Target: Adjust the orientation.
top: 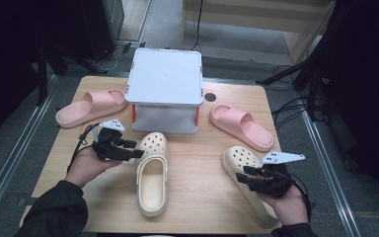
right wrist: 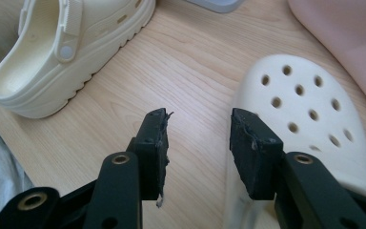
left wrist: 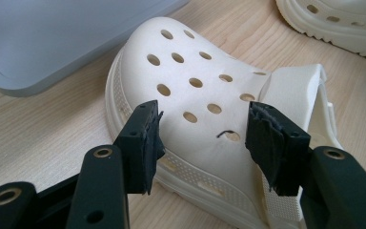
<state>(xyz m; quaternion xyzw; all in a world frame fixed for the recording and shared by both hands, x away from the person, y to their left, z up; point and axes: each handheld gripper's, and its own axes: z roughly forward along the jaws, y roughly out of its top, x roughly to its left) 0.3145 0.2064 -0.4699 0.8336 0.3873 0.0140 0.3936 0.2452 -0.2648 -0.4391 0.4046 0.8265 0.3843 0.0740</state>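
Two cream clogs with holes lie on the wooden table. The left clog (top: 152, 177) points its toe toward the back; my left gripper (top: 137, 153) is at its left side, open. In the left gripper view that gripper (left wrist: 202, 138) has its jaws spread over the holed toe cap (left wrist: 195, 90), apart from it. The right clog (top: 239, 160) lies at the front right with my right gripper (top: 241, 177) above its middle. In the right gripper view this gripper (right wrist: 198, 148) is open, one jaw over the clog's (right wrist: 305, 109) edge and the other over bare wood.
A grey two-level stand (top: 165, 76) sits at the back centre. A pink slide (top: 89, 106) lies to its left and another pink slide (top: 239, 126) to its right. The table (top: 197, 197) has bare wood between the clogs. A hand holds each gripper from the front edge.
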